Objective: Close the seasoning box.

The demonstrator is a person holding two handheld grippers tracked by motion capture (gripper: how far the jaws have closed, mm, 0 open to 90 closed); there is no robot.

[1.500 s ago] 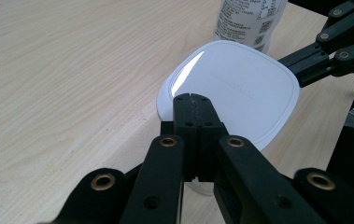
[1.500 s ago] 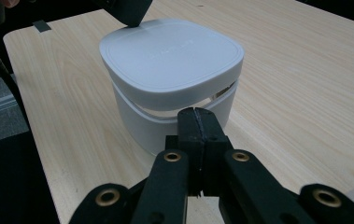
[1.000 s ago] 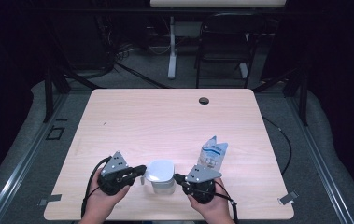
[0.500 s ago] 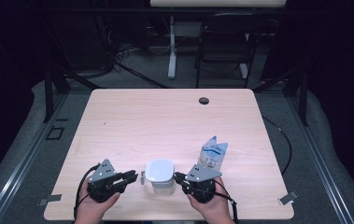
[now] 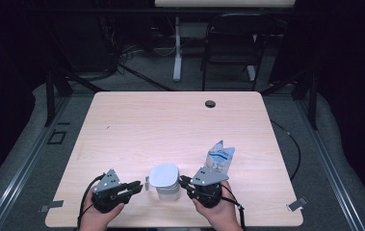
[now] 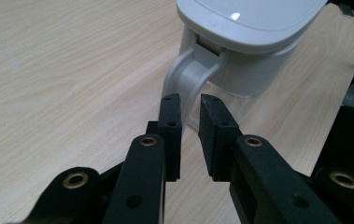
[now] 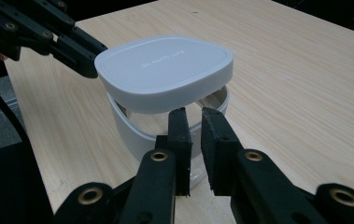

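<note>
Both grippers sit at the near edge of the wooden table (image 5: 170, 125), flanking a white lidded container (image 5: 164, 180). Left gripper (image 5: 131, 186) is at the container's left, jaws pointing right toward it; they have just been opening and now stand narrowly apart. In the left gripper view the two black pads show a slim gap, with the container's white hinge arm (image 6: 188, 77) just beyond the tips, not clamped, no pad pressing on it. Right gripper (image 5: 184, 182) is at the container's right, jaws pointing left at it; they too have just been opening and now stand at a narrow gap. In the right gripper view the tips sit right at the container's near wall under the raised lid (image 7: 165, 70); whether the rim is touched cannot be told, and nothing is seen pinched. Lid is tilted up on the right gripper's side, a gap showing between it and the cup body (image 7: 132, 135), hinge side toward the left gripper (image 7: 79, 56). Blue-white plastic pouch (image 5: 220, 156) lies just behind the right gripper, apart from the container. Small dark round grommet (image 5: 210, 103) is at the table's far edge, well apart from everything. Hands hold both grippers from the bottom edge of the high view.
</note>
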